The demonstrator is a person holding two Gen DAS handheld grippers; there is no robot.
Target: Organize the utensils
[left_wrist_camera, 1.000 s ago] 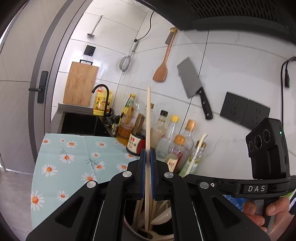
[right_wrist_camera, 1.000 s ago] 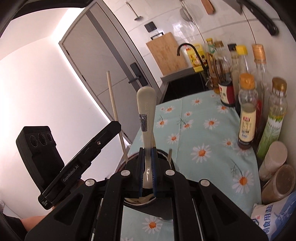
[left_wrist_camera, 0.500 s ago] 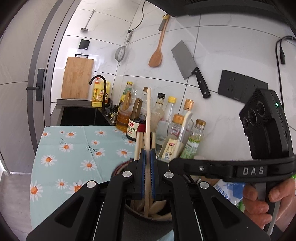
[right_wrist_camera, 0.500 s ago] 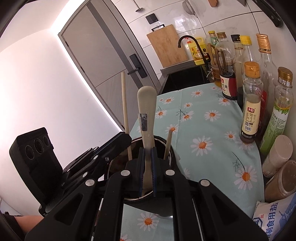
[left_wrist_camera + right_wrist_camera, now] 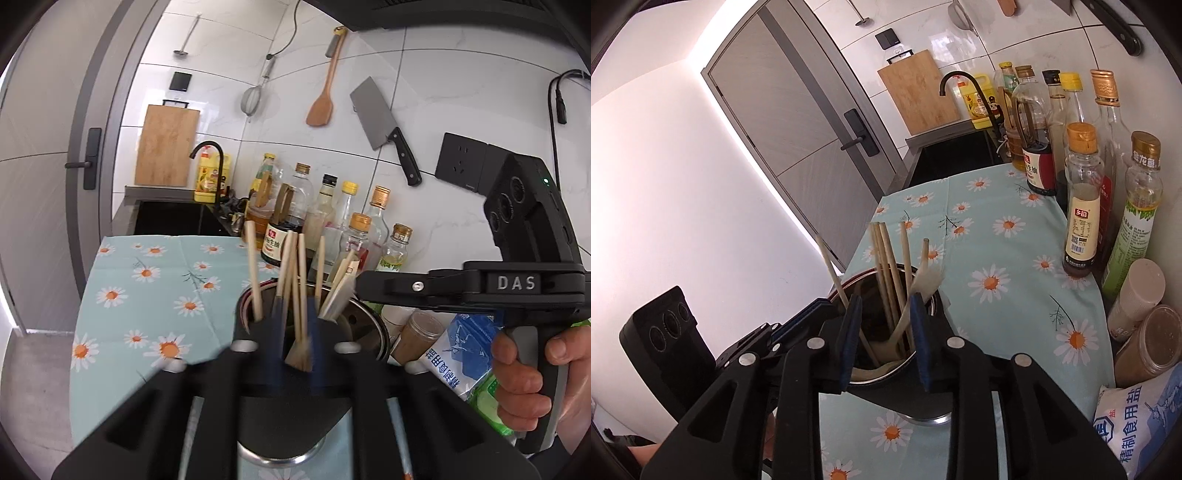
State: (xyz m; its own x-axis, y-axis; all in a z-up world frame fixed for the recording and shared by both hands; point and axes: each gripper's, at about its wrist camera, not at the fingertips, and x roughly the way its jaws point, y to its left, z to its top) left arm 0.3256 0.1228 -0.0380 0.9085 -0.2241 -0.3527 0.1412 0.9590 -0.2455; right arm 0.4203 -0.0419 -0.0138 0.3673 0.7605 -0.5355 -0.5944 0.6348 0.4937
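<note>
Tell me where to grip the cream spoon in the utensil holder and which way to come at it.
Grip the cream spoon on its flat handle end, which leans out over the utensil holder rim on the bottle side. Come from above, probably with the right gripper, whose jaws are opening over the holder; the bowl sits buried among chopsticks, so only the handle is free.

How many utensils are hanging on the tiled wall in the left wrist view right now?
4, in a row across the wall: a small ladle at far left, then a strainer, a wooden spatula, and a cleaver at right. None looks hidden.
</note>
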